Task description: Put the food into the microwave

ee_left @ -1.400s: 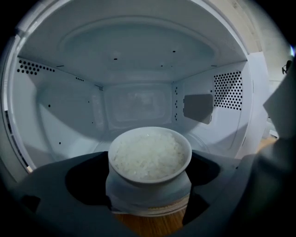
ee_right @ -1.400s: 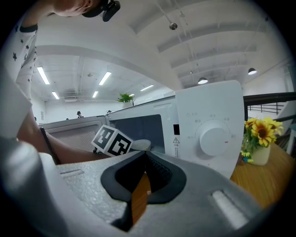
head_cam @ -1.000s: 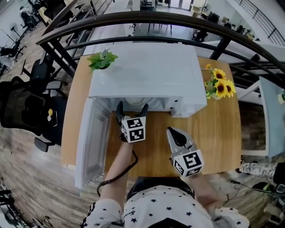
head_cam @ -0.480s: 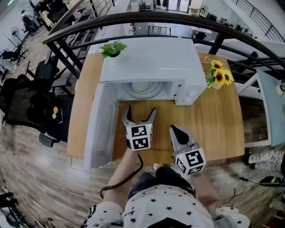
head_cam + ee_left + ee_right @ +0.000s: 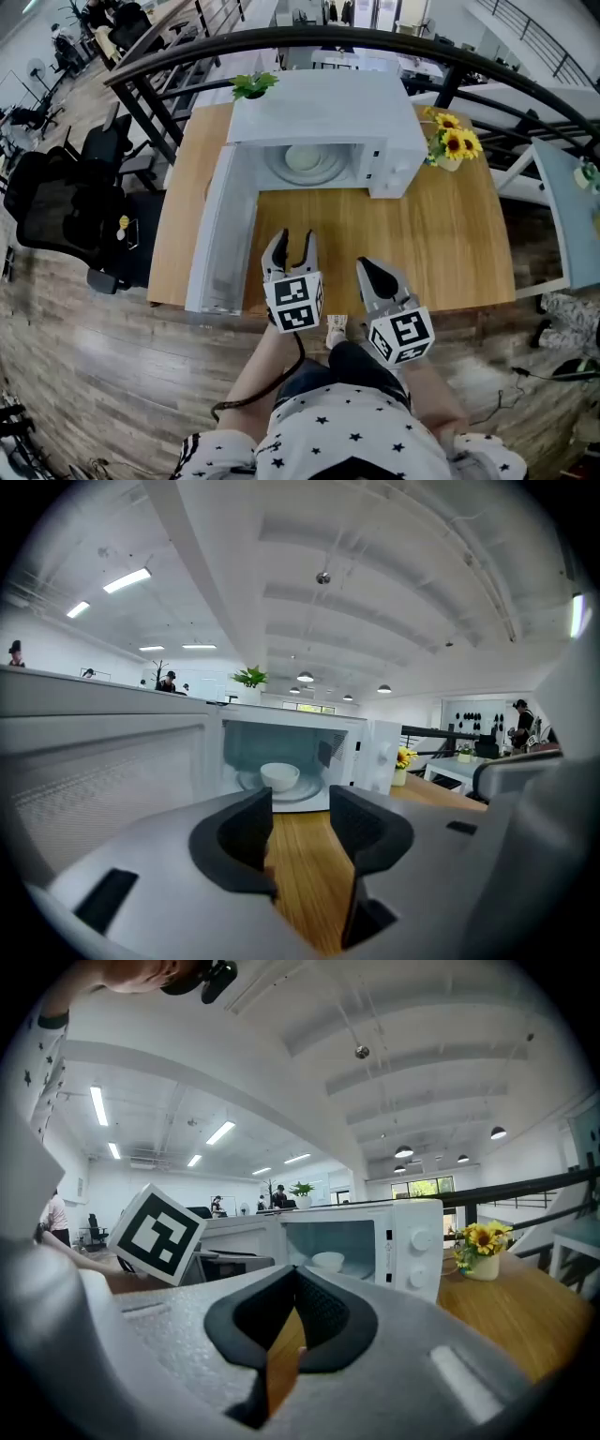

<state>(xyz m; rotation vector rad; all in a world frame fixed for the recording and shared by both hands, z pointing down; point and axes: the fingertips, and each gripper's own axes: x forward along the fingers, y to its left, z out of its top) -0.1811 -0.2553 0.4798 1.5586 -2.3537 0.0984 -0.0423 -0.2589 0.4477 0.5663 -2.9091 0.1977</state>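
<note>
A white microwave (image 5: pixel 328 108) stands at the back of the wooden table (image 5: pixel 441 244), its door (image 5: pixel 220 234) swung open to the left. A white bowl (image 5: pixel 305 159) rests on the turntable inside, also seen in the left gripper view (image 5: pixel 279 775) and the right gripper view (image 5: pixel 327 1261). My left gripper (image 5: pixel 289 246) hovers over the table's front, well short of the cavity; its jaws are closing with nothing between them (image 5: pixel 300 808). To its right my right gripper (image 5: pixel 370 272) is shut and empty (image 5: pixel 294 1277).
A vase of sunflowers (image 5: pixel 448 148) sits right of the microwave, and a small green plant (image 5: pixel 253 86) stands behind its left corner. Black office chairs (image 5: pixel 56 216) stand off the table's left. A dark railing (image 5: pixel 375 37) runs behind. The person's shoe (image 5: pixel 335 330) shows below the front edge.
Both grippers have drawn back from the microwave mouth toward the table's front edge. The left jaws have gone from wide apart to a narrow gap. The bowl stays inside.
</note>
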